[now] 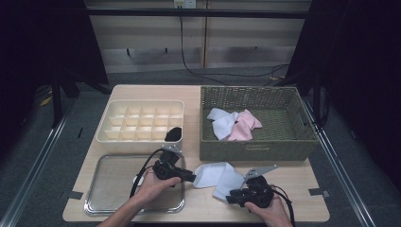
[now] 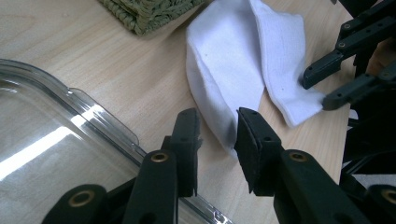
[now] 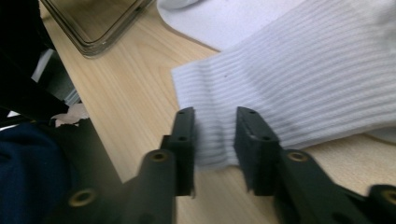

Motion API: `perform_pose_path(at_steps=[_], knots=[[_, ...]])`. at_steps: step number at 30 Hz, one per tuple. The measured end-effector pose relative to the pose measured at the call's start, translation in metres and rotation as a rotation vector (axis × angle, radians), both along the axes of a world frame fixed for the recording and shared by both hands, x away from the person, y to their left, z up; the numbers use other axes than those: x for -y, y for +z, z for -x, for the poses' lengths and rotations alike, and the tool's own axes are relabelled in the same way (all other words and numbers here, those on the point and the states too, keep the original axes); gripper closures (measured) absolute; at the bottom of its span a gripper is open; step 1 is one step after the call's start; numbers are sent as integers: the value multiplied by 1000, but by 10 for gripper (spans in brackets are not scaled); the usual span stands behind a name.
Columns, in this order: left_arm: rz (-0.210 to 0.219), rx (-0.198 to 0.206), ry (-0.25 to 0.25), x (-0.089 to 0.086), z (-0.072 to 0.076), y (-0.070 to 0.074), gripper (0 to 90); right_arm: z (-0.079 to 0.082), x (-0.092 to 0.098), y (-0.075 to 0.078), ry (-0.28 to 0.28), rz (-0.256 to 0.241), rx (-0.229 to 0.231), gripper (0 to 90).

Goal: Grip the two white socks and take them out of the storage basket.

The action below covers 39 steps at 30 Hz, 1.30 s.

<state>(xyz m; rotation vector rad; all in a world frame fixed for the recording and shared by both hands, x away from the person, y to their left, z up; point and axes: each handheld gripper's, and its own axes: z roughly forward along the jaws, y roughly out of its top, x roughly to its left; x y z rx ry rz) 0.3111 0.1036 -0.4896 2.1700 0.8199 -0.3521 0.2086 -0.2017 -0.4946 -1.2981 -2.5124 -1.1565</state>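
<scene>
White sock (image 1: 218,176) between two hand-held grippers

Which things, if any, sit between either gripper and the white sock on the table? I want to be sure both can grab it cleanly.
Nothing visible does. The left gripper has its open jaws at one edge of the white sock, and the right gripper straddles the ribbed end, with bare table around.

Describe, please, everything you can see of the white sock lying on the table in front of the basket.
The white sock is soft knit fabric, ribbed at the cuff, folded loosely and flat on the wooden table. It lies between the clear tray and the woven basket. The left gripper straddles one edge with open fingers; the right gripper straddles the ribbed end, also open.
</scene>
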Motion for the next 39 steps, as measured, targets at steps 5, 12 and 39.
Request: perform_pose_path(at_steps=[5,12,39], knots=[[0,-1,4,0,0,0,691,-1,1,-1,-23,-2,-19,854],[-1,-5,2,1,1,-1,704,1,8,8,-54,-146,-50,865],[7,-53,-118,-7,21,10,860,26,98,55,-428,-302,57,867]])
